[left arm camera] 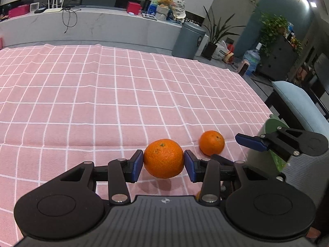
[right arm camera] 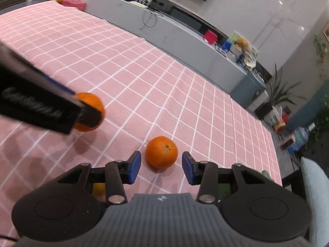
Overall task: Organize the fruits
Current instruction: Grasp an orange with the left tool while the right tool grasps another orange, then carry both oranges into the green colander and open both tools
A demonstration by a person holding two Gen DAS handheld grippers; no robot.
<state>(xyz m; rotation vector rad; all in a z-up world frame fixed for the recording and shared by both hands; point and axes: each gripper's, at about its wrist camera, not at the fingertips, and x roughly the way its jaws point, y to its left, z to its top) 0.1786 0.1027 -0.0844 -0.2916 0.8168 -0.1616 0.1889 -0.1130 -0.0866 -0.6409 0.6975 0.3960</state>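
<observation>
The left gripper (left arm camera: 163, 164) clamps one orange (left arm camera: 163, 158) just off the table (left arm camera: 82, 103), ready to carry. Right of that orange, a second orange (right arm camera: 161, 152) lies between the right gripper (right arm camera: 161, 167)'s parted pads, ungrasped.
</observation>
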